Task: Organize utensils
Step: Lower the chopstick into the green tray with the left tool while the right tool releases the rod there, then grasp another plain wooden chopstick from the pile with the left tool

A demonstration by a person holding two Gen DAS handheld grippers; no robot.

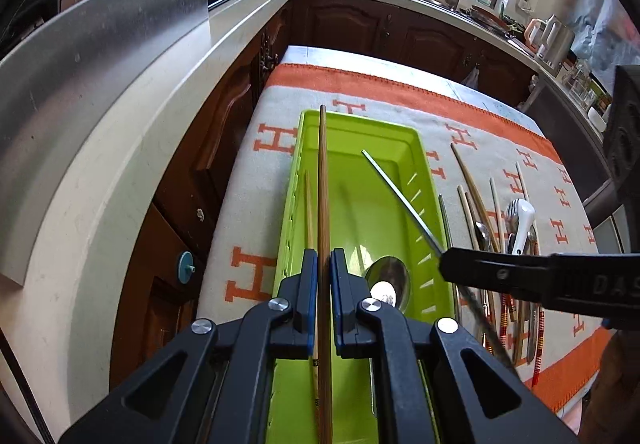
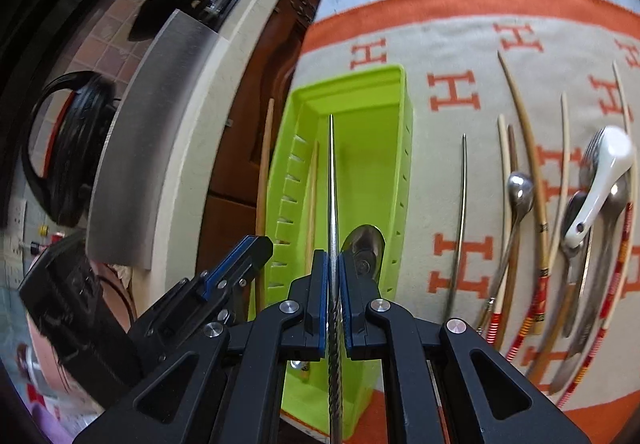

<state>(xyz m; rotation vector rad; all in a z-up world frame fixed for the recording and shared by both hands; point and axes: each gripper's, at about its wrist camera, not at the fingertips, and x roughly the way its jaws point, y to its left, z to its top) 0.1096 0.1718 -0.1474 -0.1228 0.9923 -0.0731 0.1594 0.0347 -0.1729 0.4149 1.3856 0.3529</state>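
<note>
Your left tongs (image 1: pixel 323 264) are clenched on a wooden chopstick (image 1: pixel 323 179), held over the green tray's (image 1: pixel 416 147) left side. Your right tongs (image 2: pixel 332 264) grip a metal chopstick (image 2: pixel 332 171) above the same tray, where a metal spoon (image 2: pixel 366 244) lies. The remaining utensils (image 2: pixel 580 224) rest on the surface (image 2: pixel 440 23) right of the tray.
</note>
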